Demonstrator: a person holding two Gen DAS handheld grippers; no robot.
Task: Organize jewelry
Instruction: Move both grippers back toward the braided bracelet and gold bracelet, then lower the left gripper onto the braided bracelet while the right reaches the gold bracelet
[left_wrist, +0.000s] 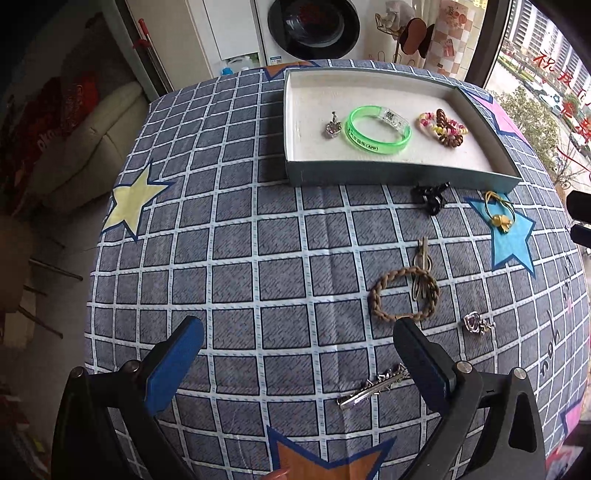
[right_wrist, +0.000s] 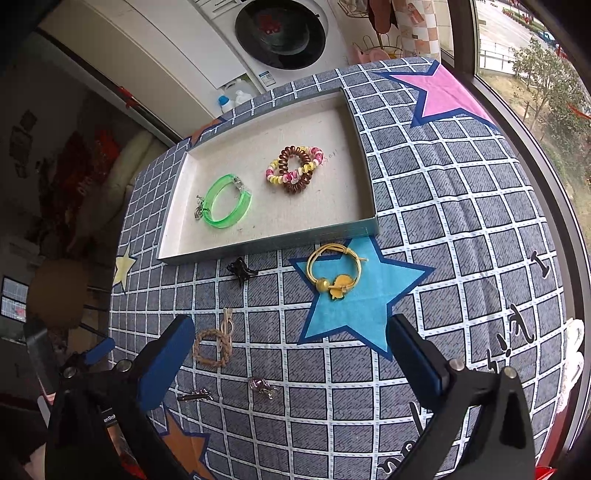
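Both the left gripper (left_wrist: 299, 345) and right gripper (right_wrist: 291, 341) hover with jaws apart over the checked cloth (left_wrist: 236, 236), where 5 pieces lie loose beside the tray (right_wrist: 369, 206) holding 4 pieces, including a green bangle (left_wrist: 378, 133).

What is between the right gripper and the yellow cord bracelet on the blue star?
Nothing visible: the open right gripper faces the yellow cord bracelet across bare cloth.
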